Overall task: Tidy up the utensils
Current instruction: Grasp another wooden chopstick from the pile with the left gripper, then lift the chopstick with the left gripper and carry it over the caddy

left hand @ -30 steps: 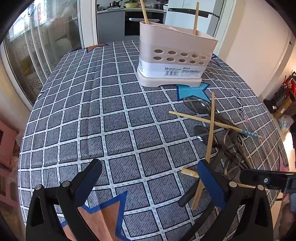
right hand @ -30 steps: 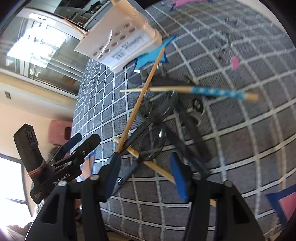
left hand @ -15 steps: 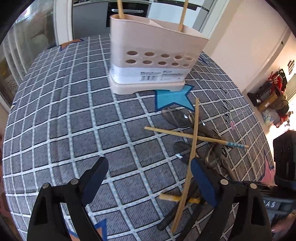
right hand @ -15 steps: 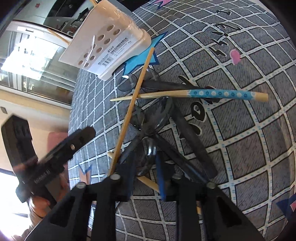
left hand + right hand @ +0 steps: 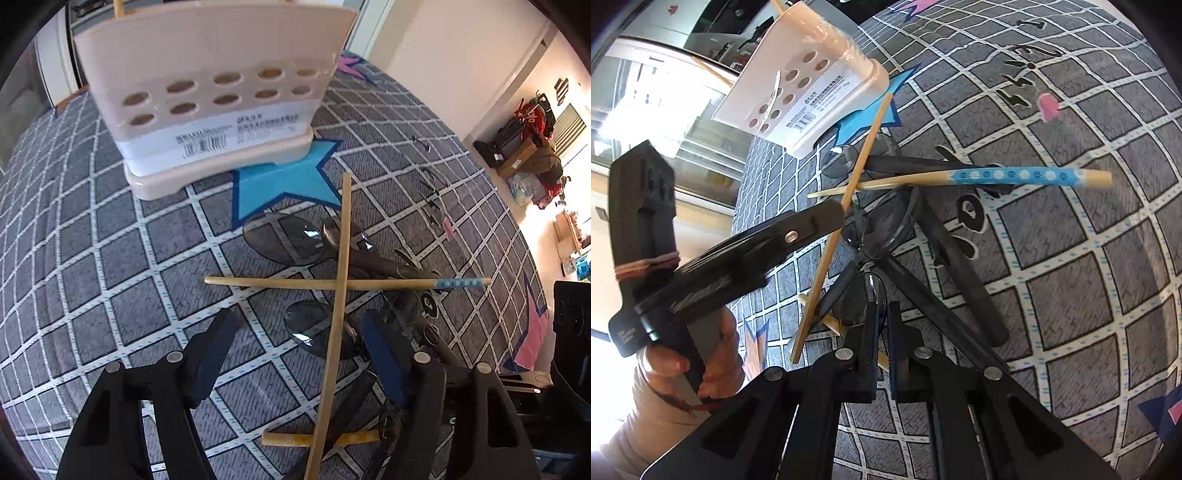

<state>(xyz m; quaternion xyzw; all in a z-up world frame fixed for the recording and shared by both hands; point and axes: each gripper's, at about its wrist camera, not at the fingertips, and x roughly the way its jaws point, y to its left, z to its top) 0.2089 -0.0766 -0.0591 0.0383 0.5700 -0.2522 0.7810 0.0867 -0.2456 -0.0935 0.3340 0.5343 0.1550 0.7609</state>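
A beige perforated utensil holder (image 5: 207, 92) stands on the checked cloth with chopsticks in it; it also shows in the right wrist view (image 5: 809, 85). In front of it lies a pile: a plain chopstick (image 5: 338, 295), a blue-patterned chopstick (image 5: 332, 283), and dark clear plastic spoons (image 5: 291, 240). My left gripper (image 5: 299, 354) is open, its jaws straddling the plain chopstick low over the pile. My right gripper (image 5: 882, 314) is shut on the bowl of a dark spoon (image 5: 866, 291) in the pile. The left gripper (image 5: 820, 218) shows in the right wrist view.
A blue star patch (image 5: 284, 184) lies under the holder's corner. A third chopstick (image 5: 317, 439) lies crosswise near the table's front edge. A pink star patch (image 5: 532, 332) is at the right edge. Household clutter (image 5: 528, 133) sits beyond the table on the right.
My left gripper moved forward and right toward the holder and over the pile. My right gripper closed from wide open onto a dark spoon.
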